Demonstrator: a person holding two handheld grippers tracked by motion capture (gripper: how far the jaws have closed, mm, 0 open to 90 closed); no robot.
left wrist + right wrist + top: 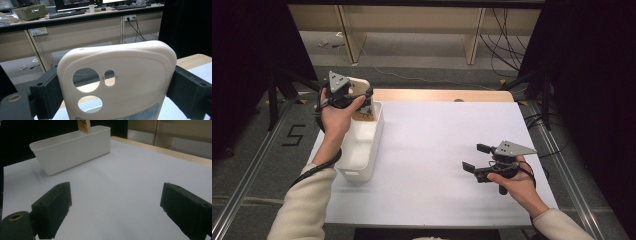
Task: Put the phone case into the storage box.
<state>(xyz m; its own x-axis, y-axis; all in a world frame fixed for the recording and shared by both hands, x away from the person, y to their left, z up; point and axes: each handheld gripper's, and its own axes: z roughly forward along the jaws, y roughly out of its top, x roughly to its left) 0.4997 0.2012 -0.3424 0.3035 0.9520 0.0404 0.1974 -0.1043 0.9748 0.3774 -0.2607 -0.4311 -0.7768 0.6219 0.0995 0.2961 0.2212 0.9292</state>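
Note:
A cream phone case (135, 72) with round camera cut-outs stands upright between the two black jaws of my left gripper (117, 95), which is shut on its sides. From above, the left gripper (361, 100) holds the phone case (358, 86) over the far end of a white bin (373, 150). A tan end of something (83, 126) hangs at the far rim of the white bin (75, 152). My right gripper (476, 158) hovers open over the white tabletop at the right. The right gripper (117, 207) has nothing between its jaws.
The white table surface (437, 150) stretches between the bin and the right hand, with a wooden strip (437, 95) along its far edge. Desks, cables and a basket (31, 11) lie beyond the table.

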